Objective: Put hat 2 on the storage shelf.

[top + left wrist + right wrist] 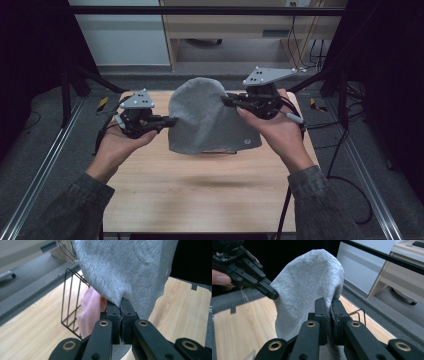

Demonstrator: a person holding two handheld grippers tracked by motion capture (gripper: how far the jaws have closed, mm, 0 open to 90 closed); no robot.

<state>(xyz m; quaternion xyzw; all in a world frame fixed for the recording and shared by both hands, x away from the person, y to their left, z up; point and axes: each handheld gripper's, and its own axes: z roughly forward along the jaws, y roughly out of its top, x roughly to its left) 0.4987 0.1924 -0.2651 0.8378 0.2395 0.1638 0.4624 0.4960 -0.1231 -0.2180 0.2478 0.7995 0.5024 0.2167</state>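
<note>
— While both grip, where's the grey cloth [207,117]?
— Lifted over the table [200,195], stretched between them. Left gripper [167,121] jaws pinched on its left edge, right gripper [227,101] jaws clamped on the right edge.

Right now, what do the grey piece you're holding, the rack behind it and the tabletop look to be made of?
Grey cloth: soft knit or fleece, matte, going by its fuzzy nap and draping folds. Rack: thin dark metal wire, probably coated. Table: pale wood or wood-look laminate, smooth, with a faint grain.
</note>
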